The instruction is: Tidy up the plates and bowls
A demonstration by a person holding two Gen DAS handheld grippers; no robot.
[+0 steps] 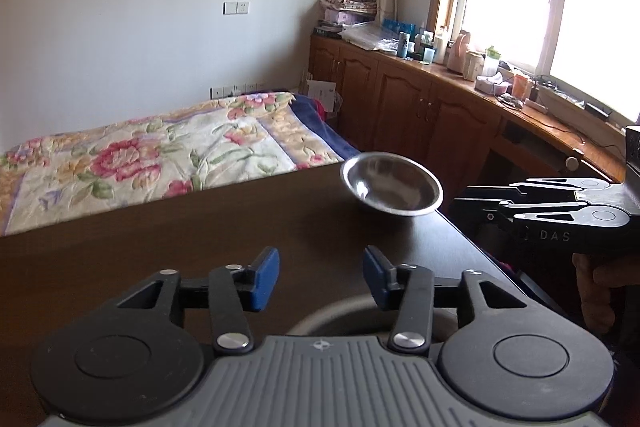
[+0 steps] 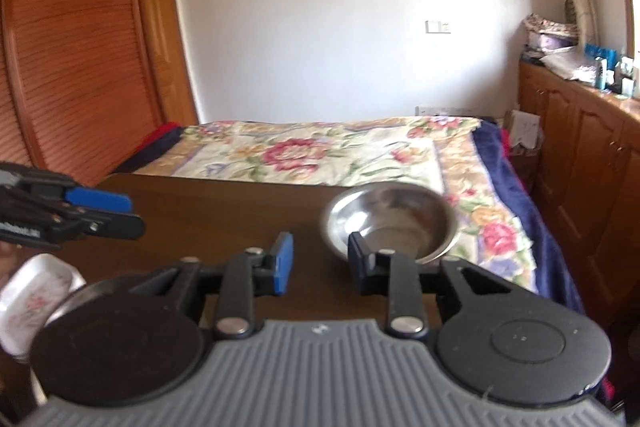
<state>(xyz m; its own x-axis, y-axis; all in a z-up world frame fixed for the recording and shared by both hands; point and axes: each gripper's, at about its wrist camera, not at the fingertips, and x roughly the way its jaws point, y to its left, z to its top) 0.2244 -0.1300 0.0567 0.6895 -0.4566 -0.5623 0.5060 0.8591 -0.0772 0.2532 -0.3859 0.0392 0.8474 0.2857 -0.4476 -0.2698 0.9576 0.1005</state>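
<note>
A steel bowl (image 1: 392, 189) stands near the far right corner of the dark wooden table (image 1: 200, 235). My left gripper (image 1: 320, 279) is open and holds nothing, well short of that bowl, above the rim of a second steel bowl (image 1: 340, 319). My right gripper (image 1: 464, 205) comes in side-on from the right, its tips just short of the far bowl. In the right wrist view the right gripper (image 2: 320, 267) is open, with the bowl (image 2: 392, 223) right in front of its right finger. The left gripper (image 2: 128, 213) shows at the left.
A white square plate with a flower print (image 2: 36, 303) lies at the table's near left, beside the second bowl's rim (image 2: 80, 299). Beyond the table is a bed with a floral quilt (image 1: 160, 147). Wooden cabinets (image 1: 420, 99) with clutter run under the window.
</note>
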